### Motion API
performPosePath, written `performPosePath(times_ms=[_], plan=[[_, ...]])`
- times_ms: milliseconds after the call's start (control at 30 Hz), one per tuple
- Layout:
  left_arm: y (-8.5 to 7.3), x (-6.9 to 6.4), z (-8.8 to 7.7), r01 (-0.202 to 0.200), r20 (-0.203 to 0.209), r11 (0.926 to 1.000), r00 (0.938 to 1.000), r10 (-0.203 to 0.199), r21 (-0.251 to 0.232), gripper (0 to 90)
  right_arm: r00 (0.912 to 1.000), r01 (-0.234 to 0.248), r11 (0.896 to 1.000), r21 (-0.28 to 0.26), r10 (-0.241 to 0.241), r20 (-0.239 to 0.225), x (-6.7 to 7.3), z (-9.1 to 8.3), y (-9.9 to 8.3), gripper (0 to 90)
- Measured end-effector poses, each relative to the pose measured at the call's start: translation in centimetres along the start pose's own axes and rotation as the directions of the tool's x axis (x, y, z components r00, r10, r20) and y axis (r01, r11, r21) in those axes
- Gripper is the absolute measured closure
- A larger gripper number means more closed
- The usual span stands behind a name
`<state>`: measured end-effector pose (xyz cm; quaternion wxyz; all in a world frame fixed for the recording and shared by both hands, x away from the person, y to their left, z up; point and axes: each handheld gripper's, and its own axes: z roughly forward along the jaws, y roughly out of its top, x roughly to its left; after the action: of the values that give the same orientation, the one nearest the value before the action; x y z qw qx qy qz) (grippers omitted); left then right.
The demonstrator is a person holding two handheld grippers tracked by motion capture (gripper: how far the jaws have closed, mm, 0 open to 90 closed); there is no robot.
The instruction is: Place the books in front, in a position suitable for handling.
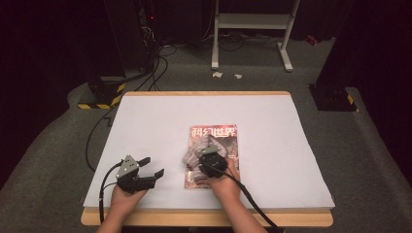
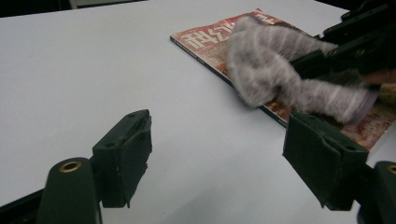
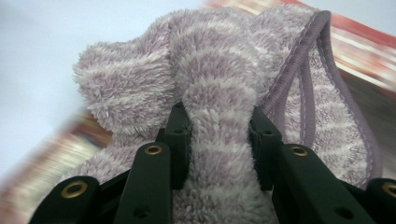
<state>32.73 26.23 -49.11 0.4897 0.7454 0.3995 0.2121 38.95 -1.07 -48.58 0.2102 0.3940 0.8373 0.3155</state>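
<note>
A magazine with a red cover lies flat at the middle of the white table. On it rests a fluffy grey-and-lilac striped cloth, bunched up. My right gripper is shut on a fold of that cloth, whose pile bulges between the two black pads, and presses it onto the cover. My left gripper rests on the table left of the magazine, open, with bare table between its jaws. In the left gripper view the cloth and magazine lie ahead to the right.
The white table sheet has bare room on the left, the right and behind the magazine. The wooden front edge runs below the person's forearms. Cables trail from both grippers. Beyond the table stand a white frame and dark stands on grey carpet.
</note>
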Motion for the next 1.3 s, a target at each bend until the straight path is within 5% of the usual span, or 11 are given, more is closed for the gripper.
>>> performPosePath(times_ms=[100,200,300,500,667,833,967,1133,1300], plan=[[0.0,0.0,-0.1,-0.002,-0.002,1.0000,1.0000,0.002,-0.002,23.9,0.9987,0.038,0.999,-0.011,-0.039,-0.034,2.2,0.6,0.8,67.3],[0.0,0.1,-0.1,0.000,-0.001,1.0000,1.0000,0.000,-0.004,23.8,0.9982,0.039,0.999,-0.015,-0.040,-0.044,2.2,0.4,0.6,67.1],[0.0,0.0,0.0,-0.003,0.000,1.0000,1.0000,0.003,0.000,23.8,0.9995,0.013,1.000,-0.011,-0.013,-0.029,0.7,-0.5,-0.5,67.1],[0.0,-0.2,0.2,-0.005,-0.002,1.0000,1.0000,0.005,0.004,23.9,0.9938,-0.098,0.994,-0.039,0.100,0.049,-4.2,-4.9,-6.0,67.3],[0.0,-0.4,0.4,-0.012,-0.003,0.9998,0.9999,0.012,0.014,23.8,0.9868,-0.126,0.990,-0.055,0.131,0.095,-5.1,-7.1,-8.6,67.3],[0.0,-0.4,0.3,-0.014,-0.006,0.9998,0.9999,0.014,0.014,23.8,0.9903,-0.062,0.997,-0.047,0.067,0.122,-3.0,-7.0,-8.2,67.4],[0.0,-0.2,0.3,-0.011,-0.007,0.9998,0.9999,0.011,0.016,23.8,0.9979,0.021,0.999,-0.047,-0.018,0.063,0.6,-6.0,-6.7,67.4],[-0.1,0.1,0.1,-0.001,-0.017,1.0000,0.9999,0.001,0.009,23.7,0.9952,0.092,0.993,-0.068,-0.094,-0.026,4.9,-4.3,-4.5,67.4],[-0.1,0.3,0.1,0.004,-0.013,1.0000,0.9999,-0.004,0.006,23.8,0.9889,0.131,0.989,-0.073,-0.136,-0.060,6.8,-3.4,-3.4,67.1]])
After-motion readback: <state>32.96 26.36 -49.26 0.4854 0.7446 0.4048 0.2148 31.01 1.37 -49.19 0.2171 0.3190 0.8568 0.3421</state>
